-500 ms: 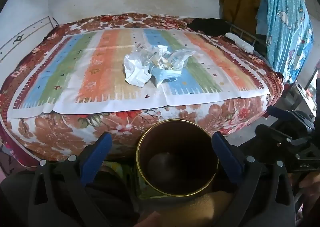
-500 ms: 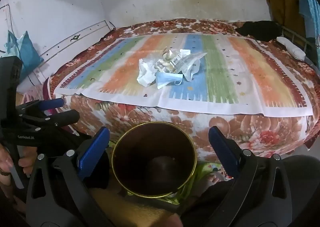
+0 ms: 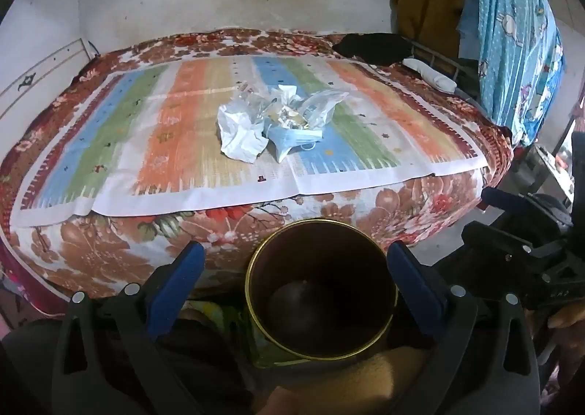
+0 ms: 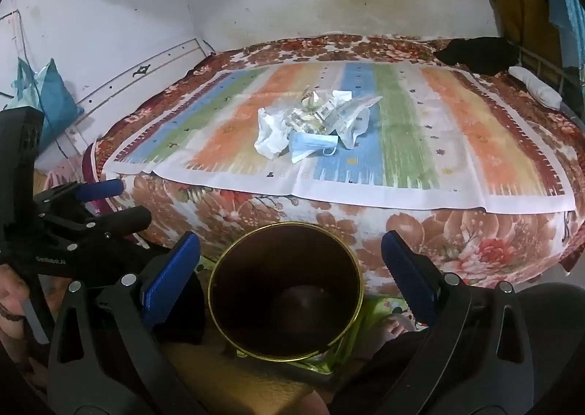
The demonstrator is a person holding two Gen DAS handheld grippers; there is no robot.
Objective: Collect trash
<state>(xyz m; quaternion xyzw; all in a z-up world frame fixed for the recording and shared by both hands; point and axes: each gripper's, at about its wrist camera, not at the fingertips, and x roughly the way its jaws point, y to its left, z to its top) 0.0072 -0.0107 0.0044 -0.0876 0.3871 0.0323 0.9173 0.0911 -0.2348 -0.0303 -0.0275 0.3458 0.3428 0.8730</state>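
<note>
A heap of trash (image 3: 270, 122) (image 4: 310, 122) lies mid-bed on a striped mat: crumpled white paper (image 3: 239, 137) (image 4: 270, 135), a blue face mask (image 3: 296, 139) (image 4: 310, 144) and clear plastic wrappers (image 3: 321, 108) (image 4: 353, 111). A dark bin with a gold rim (image 3: 321, 232) (image 4: 285, 236) stands on the floor in front of the bed, nothing visible inside. My left gripper (image 3: 292, 269) hangs open above the bin, well short of the trash. My right gripper (image 4: 289, 261) is open too, also over the bin. Neither holds anything.
The bed (image 3: 109, 243) (image 4: 475, 232) has a floral cover and a striped mat (image 3: 182, 115) (image 4: 420, 144). A black cloth (image 3: 373, 44) (image 4: 479, 53) and a white roll (image 3: 431, 75) (image 4: 533, 86) lie at its far right corner. Blue fabric (image 3: 512, 31) hangs at right. A teal bag (image 4: 47, 97) leans at left.
</note>
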